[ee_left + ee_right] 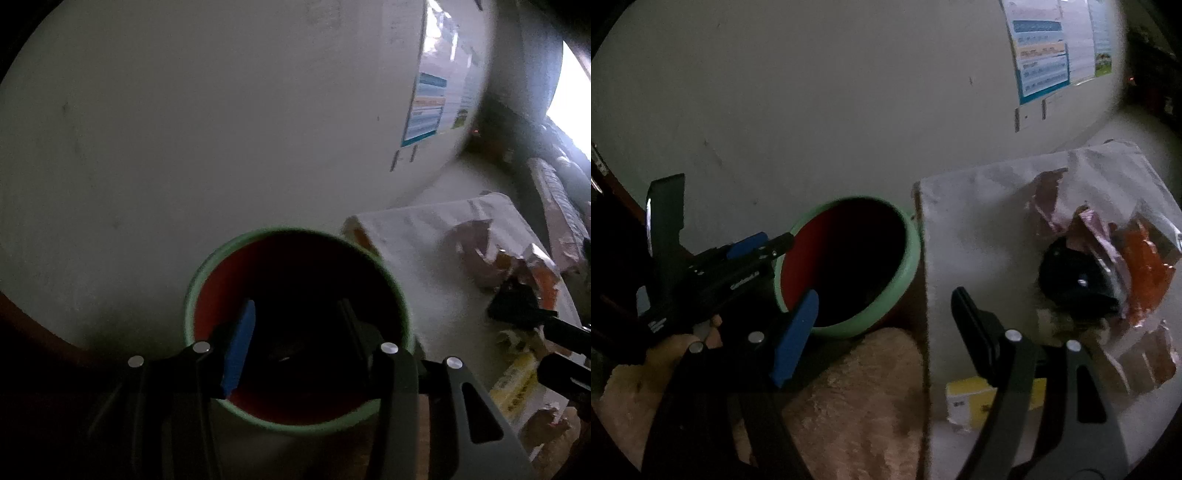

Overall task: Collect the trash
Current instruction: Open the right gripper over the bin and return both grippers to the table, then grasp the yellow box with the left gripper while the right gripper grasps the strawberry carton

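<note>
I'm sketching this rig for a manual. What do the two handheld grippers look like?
Both look alike: a black frame with slotted cut-outs and round silver pivot pins. On the left gripper one finger carries a blue pad, the other is plain black. The right gripper matches, with a blue pad. In the right wrist view, white lettering marks the left gripper's body, too blurred to read.

Both my views are dim and grainy, edges bent and blackened by the fisheye. Light comes only from a blown-out window (570,88) (far right of my left view). The bin (295,306) interior is lost in shadow; the wall poster (1043,48) smears softly.
</note>
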The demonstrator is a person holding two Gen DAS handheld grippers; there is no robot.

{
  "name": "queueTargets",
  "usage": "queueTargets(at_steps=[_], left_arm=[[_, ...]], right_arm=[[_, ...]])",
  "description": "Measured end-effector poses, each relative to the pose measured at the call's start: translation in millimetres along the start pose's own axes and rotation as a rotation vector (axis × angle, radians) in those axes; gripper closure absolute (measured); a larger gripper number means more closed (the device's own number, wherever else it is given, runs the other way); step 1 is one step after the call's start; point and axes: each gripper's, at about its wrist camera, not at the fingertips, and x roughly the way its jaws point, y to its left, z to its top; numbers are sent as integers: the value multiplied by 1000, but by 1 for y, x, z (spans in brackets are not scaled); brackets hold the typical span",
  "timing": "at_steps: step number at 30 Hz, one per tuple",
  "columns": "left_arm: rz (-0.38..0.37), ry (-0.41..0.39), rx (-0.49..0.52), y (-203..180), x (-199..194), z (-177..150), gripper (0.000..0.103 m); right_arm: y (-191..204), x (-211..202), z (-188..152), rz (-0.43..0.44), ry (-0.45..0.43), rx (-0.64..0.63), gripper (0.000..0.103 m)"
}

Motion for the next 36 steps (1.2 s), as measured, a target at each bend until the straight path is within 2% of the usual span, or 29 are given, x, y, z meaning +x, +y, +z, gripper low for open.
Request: queueTargets(at_steps=[3, 11, 18, 23, 25, 29, 33, 36], left_arm=[[-19, -17, 28, -15, -9, 2, 53], [-88, -35, 116, -63, -26, 3, 51], [-177, -14, 214, -106, -30, -12, 50], [-202, 5, 277, -131, -29, -22, 49], [-205, 12, 292, -139, -28, -24, 44], [-222, 30, 332, -153, -25, -30, 42], [-302, 97, 391, -169, -19, -43, 42], [-351, 138, 509, -192, -18, -62, 42]], right_arm=[[-9, -13, 0, -20, -30, 15, 26], [-47, -57, -12, -110, -96, 55, 25], [-106, -95, -40, -251, -113, 156, 25], [-146, -110, -63, -323, -107, 249, 25], [-159, -115, -70, -338, -106, 286, 25], [-176, -115, -76, -364, -98, 326, 25], [-185, -107, -78, -366, -78, 343, 25], [-186, -106, -80, -349, -74, 349, 25]])
